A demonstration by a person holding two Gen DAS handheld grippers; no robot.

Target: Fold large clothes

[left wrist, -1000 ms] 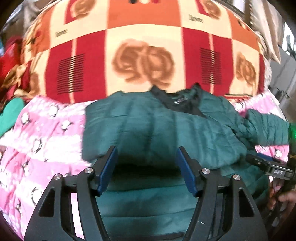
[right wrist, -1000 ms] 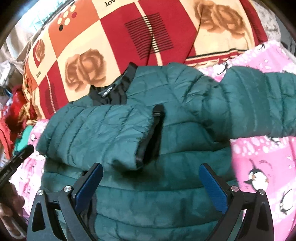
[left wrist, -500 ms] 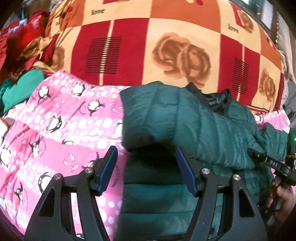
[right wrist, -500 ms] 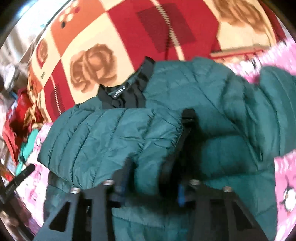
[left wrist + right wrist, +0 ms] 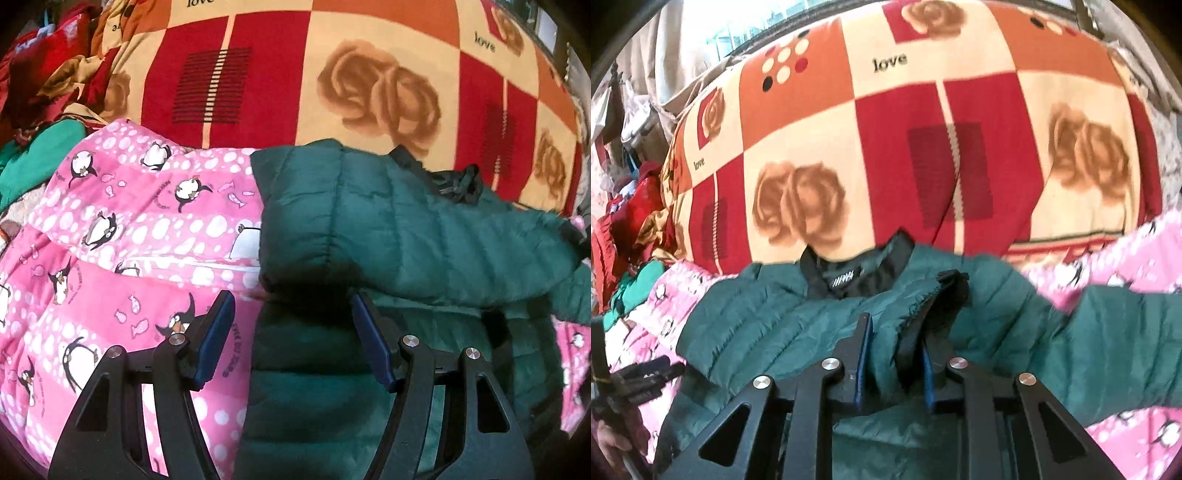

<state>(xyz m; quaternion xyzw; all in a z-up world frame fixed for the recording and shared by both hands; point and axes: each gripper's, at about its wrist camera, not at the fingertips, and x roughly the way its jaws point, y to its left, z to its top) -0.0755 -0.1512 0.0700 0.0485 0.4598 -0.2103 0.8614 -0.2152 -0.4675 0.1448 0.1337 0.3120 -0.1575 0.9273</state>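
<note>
1. A dark green quilted puffer jacket (image 5: 388, 229) lies on a pink penguin-print blanket (image 5: 122, 229), one sleeve folded across its chest, its black collar (image 5: 849, 273) toward the far side
2. The right gripper (image 5: 892, 354) has its jaws pinched together on the black-edged cuff (image 5: 923, 314) of that folded sleeve
3. The left gripper (image 5: 293, 332) hovers with jaws apart over the jacket's left edge, holding nothing
4. Beyond lies a red, orange and cream rose-patterned blanket (image 5: 280, 81) printed "love"

jacket (image 5: 775, 332) hem: cut off below | sleeve (image 5: 1126, 339): cut off right | collar label (image 5: 843, 283): unreadable
</note>
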